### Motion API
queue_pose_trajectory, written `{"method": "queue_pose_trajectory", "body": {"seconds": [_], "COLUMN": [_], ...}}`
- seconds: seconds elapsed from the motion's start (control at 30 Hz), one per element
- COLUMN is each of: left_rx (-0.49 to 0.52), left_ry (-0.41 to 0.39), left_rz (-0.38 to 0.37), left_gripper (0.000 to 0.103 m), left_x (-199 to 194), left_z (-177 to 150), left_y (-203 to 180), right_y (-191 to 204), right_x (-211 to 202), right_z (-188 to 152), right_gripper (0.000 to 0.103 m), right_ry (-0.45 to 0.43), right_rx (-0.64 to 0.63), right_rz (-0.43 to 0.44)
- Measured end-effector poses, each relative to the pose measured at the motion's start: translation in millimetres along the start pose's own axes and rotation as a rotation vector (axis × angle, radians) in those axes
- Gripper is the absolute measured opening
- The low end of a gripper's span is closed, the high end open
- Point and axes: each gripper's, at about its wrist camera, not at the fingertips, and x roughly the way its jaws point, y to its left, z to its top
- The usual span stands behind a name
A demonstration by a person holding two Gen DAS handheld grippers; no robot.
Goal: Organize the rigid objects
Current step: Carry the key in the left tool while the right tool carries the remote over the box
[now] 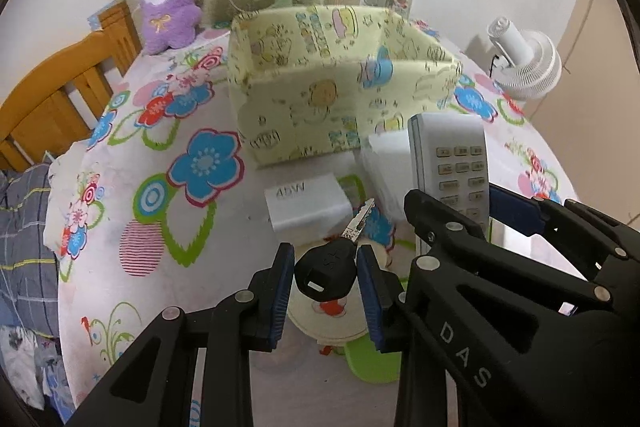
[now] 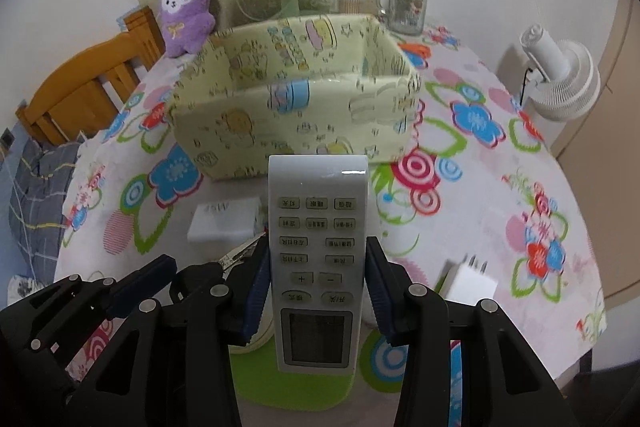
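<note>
Above the floral worktop [image 1: 132, 187], before the yellow storage box [image 1: 320, 83], my left jaws clamp a black-headed key [image 1: 326, 271] while my right jaws grip the white remote control [image 2: 318, 259].

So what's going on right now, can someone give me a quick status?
Left tool shut on the key. Right tool shut on the remote. Yellow box ahead, open. White charger on the table between, low.

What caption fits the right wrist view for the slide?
Right tool shut on remote, held before the open box; charger and plug lie on the floral table.
</note>
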Motion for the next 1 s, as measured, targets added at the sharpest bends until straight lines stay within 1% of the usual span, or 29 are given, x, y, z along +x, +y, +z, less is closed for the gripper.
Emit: {"method": "queue_pose_trajectory", "body": {"seconds": [0.1,0.37,0.7,1.0], "left_rx": [-0.023,-0.071,-0.113,-0.122], "left_ry": [-0.004,-0.032,-0.104,-0.143], "left_rz": [0.005,0.041,0.094,0.125], "left_gripper": [0.032,0.032,0.032,0.032], "left_x": [-5.6,-25.4,-58.9,-83.3], "left_z": [5.0,23.7,48.3,64.3], "left_y": [-1.6,-12.0,-23.4,-29.4], "right_y": [-1.4,-9.1,-16.8,-22.5], "right_x": [-8.3,-27.0,-60.3,-84.1], "right_z": [8.8,29.7,59.9,80.2], "right_gripper": [0.048,0.048,0.048,0.048], "right_ry": [-0.015,-0.017,-0.067,-0.093], "right_rx": [-0.028,-0.058,-0.100,-0.106], "right_rz": [0.002,0.020,0.048,0.068]}}
